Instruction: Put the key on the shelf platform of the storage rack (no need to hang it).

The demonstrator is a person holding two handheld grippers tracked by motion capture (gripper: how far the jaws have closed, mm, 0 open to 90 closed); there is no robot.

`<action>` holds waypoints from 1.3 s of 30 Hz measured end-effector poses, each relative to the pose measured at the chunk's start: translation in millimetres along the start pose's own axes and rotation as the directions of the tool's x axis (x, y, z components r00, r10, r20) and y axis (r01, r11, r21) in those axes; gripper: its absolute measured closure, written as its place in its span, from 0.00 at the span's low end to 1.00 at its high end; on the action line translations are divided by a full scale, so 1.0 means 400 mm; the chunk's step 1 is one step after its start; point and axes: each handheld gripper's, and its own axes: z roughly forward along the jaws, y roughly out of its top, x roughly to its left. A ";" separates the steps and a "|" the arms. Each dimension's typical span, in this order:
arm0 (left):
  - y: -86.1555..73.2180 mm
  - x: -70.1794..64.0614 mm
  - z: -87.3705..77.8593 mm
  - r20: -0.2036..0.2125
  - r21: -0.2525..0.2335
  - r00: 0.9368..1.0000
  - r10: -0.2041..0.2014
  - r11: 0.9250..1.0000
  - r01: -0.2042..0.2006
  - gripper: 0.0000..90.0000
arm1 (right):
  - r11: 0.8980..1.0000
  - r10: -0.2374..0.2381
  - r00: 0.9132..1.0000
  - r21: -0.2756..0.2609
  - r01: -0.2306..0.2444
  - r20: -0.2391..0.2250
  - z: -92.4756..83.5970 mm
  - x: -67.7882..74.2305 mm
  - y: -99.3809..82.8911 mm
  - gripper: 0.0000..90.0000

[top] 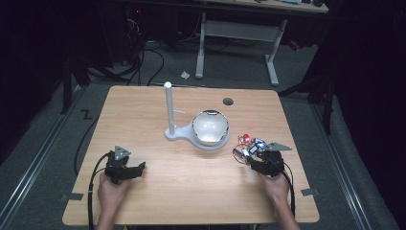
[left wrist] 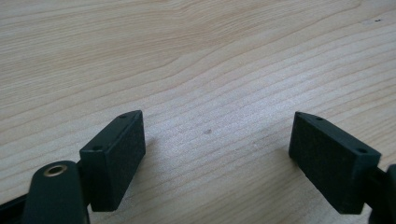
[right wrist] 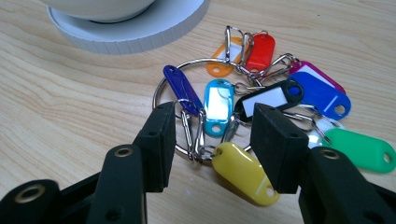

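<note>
On white stand [top: 178, 132], bowl [top: 209, 126], contents unclear

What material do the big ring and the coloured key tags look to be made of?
The big ring looks like polished metal: thin, silvery, with bright glints. The key tags, such as the yellow tag, look like glossy moulded plastic: saturated colours and soft highlights. The paper-like white inserts are a guess.

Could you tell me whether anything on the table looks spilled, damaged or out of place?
Nothing stands out. The bowl sits upright on the white stand, and the key tags lie bunched on their ring beside it.
</note>
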 end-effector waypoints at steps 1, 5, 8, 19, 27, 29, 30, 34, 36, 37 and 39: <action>0.000 0.000 0.000 0.000 0.000 1.000 0.000 1.000 0.000 0.21 | 1.000 0.000 1.000 0.000 0.000 0.000 0.000 0.000 0.000 0.56; 0.000 0.000 0.000 0.000 0.000 1.000 0.001 1.000 -0.001 0.21 | 0.999 -0.016 1.000 0.045 0.016 0.012 0.027 0.001 0.012 0.54; 0.000 0.000 0.000 0.001 0.000 1.000 0.001 1.000 -0.001 0.21 | 0.998 -0.010 1.000 0.061 0.010 0.011 0.036 0.000 0.013 0.53; 0.000 0.000 0.000 0.000 0.001 1.000 -0.002 1.000 0.002 0.21 | 0.996 -0.011 1.000 0.090 0.010 0.017 0.072 0.000 0.020 0.53; 0.000 0.000 0.000 0.000 0.001 1.000 0.000 1.000 0.000 0.21 | 0.993 -0.027 0.999 0.115 0.024 0.025 0.098 0.003 0.024 0.57; 0.000 0.000 0.000 0.001 0.001 1.000 0.000 1.000 0.000 0.21 | 0.993 -0.030 0.999 0.112 0.026 0.031 0.098 0.003 0.024 0.62; 0.000 0.000 0.000 0.000 0.001 1.000 -0.001 1.000 0.001 0.21 | 0.993 -0.033 0.999 0.110 0.030 0.029 0.098 0.003 0.024 0.65; 0.000 0.000 0.000 0.001 0.001 1.000 0.000 1.000 0.000 0.21 | 0.992 -0.064 0.998 0.108 0.062 0.016 0.096 0.007 0.022 0.72; 0.000 0.000 0.000 0.000 0.001 1.000 -0.001 1.000 0.001 0.21 | 0.991 -0.089 0.996 0.106 0.086 0.017 0.095 0.011 0.022 0.74; 0.000 -0.001 0.000 -0.003 0.001 1.000 -0.007 1.000 0.007 0.21 | 0.990 -0.099 0.995 0.106 0.096 0.018 0.094 0.012 0.022 0.75; 0.000 -0.001 0.000 -0.002 0.001 1.000 -0.005 1.000 0.005 0.21 | 0.990 -0.115 0.993 0.086 0.113 0.017 0.087 0.011 0.023 0.95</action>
